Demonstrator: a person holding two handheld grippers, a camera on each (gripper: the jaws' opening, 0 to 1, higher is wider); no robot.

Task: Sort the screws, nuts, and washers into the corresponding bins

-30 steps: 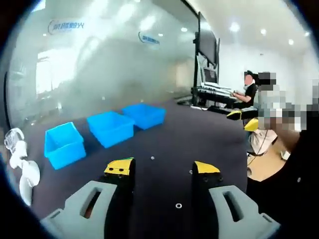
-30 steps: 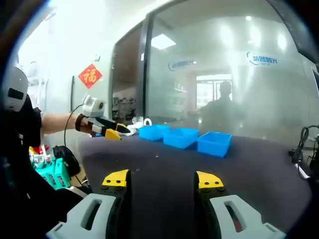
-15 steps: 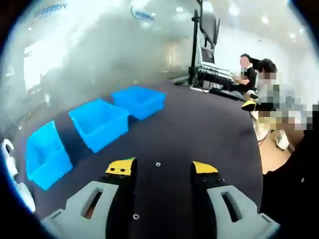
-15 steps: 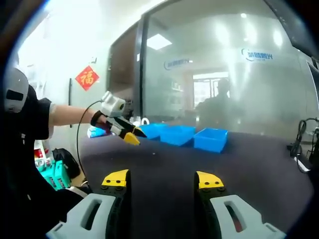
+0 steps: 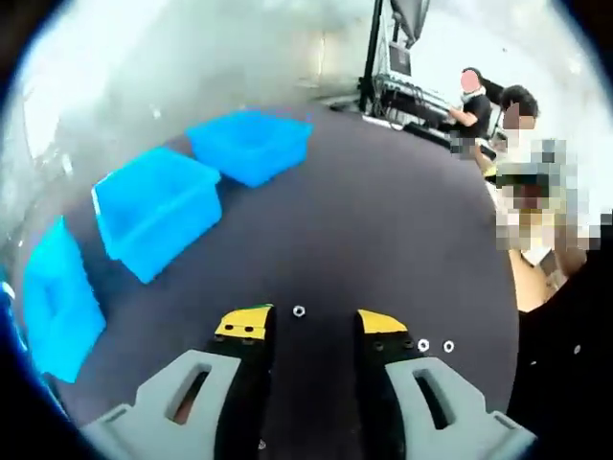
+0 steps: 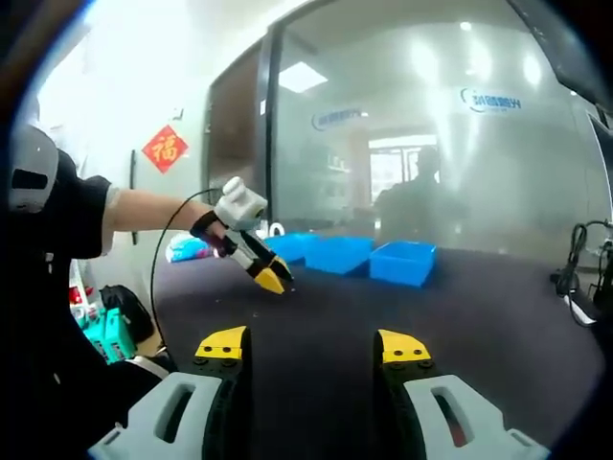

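My left gripper (image 5: 311,326) hangs low over the dark table (image 5: 383,230), open, with a small silver ring-shaped piece (image 5: 299,310) lying just ahead between its yellow tips. Two more small pieces (image 5: 436,345) lie to the right of its right jaw. Three blue bins stand in a row at the left: far (image 5: 251,144), middle (image 5: 158,206), near (image 5: 57,297). In the right gripper view, my right gripper (image 6: 311,345) is open and empty above the table, and the left gripper (image 6: 268,278) points down at the table in front of the blue bins (image 6: 337,254).
A glass wall (image 6: 431,144) runs behind the bins. People sit at a desk with a monitor stand (image 5: 402,67) beyond the table's far end. A person's arm (image 6: 153,211) reaches in from the left. Green items (image 6: 101,335) sit low beside the table's left edge.
The left gripper has tilted down and moved closer to the table, and the ring-shaped piece now lies just ahead of its tips. The right gripper has stayed still.
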